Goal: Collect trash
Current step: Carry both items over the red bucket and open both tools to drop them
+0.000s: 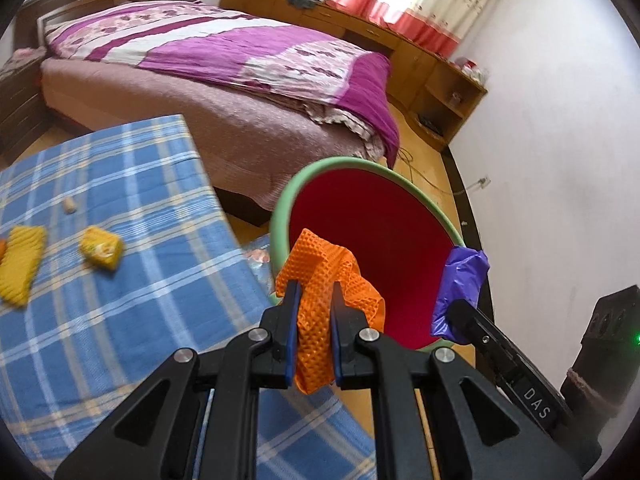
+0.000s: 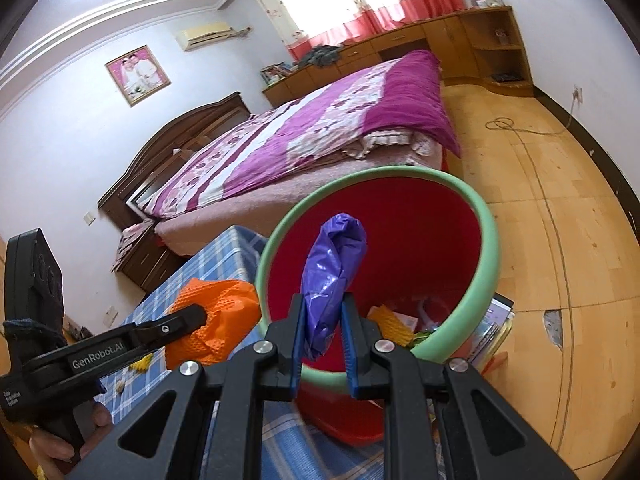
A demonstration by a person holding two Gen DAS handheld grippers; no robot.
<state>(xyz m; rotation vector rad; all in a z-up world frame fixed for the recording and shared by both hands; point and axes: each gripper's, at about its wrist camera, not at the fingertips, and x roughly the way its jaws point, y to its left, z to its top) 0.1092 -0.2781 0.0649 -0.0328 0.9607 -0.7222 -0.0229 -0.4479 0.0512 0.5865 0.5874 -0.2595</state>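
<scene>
My left gripper (image 1: 315, 286) is shut on a crumpled orange mesh wrapper (image 1: 328, 276), held at the near left rim of a red bin with a green rim (image 1: 332, 164). My right gripper (image 2: 323, 300) is shut on a crumpled purple plastic bag (image 2: 334, 256), held over the same red bin (image 2: 400, 174). Several bits of trash (image 2: 390, 320) lie at the bin's bottom. In the left wrist view the purple bag (image 1: 464, 284) shows at the bin's right rim. In the right wrist view the orange wrapper (image 2: 218, 316) sits left of the bin.
A table with a blue checked cloth (image 1: 120, 280) stands left of the bin, carrying two yellow wrappers (image 1: 102, 248) and a small peanut-like piece (image 1: 70, 204). Beyond are a bed with a purple quilt (image 1: 240, 52), wooden cabinets (image 1: 400, 48) and wooden floor (image 2: 540, 200) with a cable.
</scene>
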